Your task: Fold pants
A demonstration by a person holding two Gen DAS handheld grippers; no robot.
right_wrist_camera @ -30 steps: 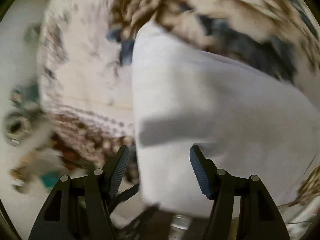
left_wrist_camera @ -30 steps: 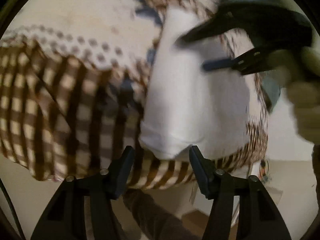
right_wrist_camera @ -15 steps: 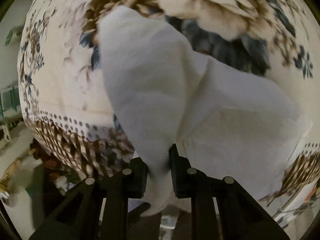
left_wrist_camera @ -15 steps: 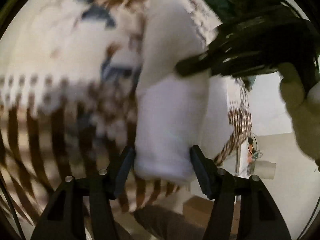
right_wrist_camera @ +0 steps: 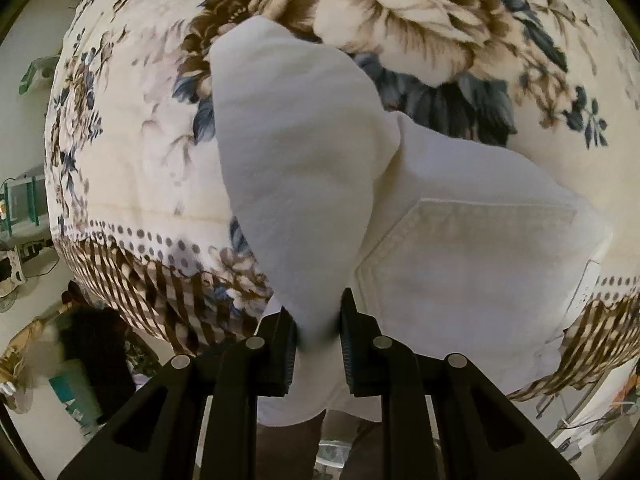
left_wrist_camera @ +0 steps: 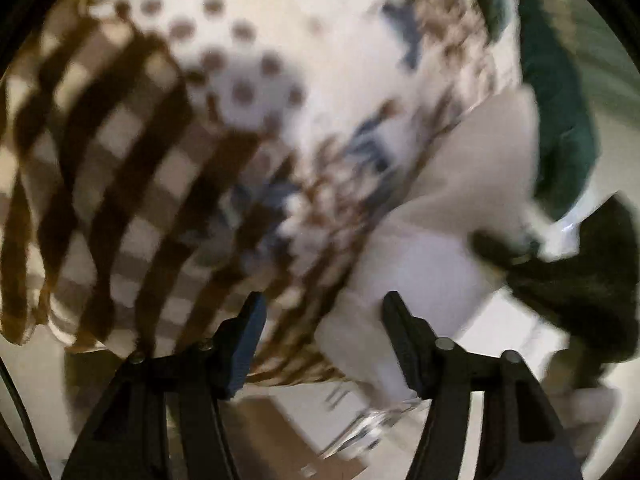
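White pants lie on a floral blanket, a back pocket facing up. My right gripper is shut on a raised fold of the pants that hangs back over the near edge. In the blurred left wrist view the pants sit at the lower right. My left gripper is open and empty, off to the left of them over the blanket's checked border. The right gripper shows there as a dark shape on the pants.
The blanket's checked border hangs over the near edge. A dark green cloth lies at the far right. Clutter and a teal object are on the floor at the left.
My left gripper has swung left, away from the white fold that was between its fingers. My right gripper, which closed on the fold, still holds it and has lifted it closer.
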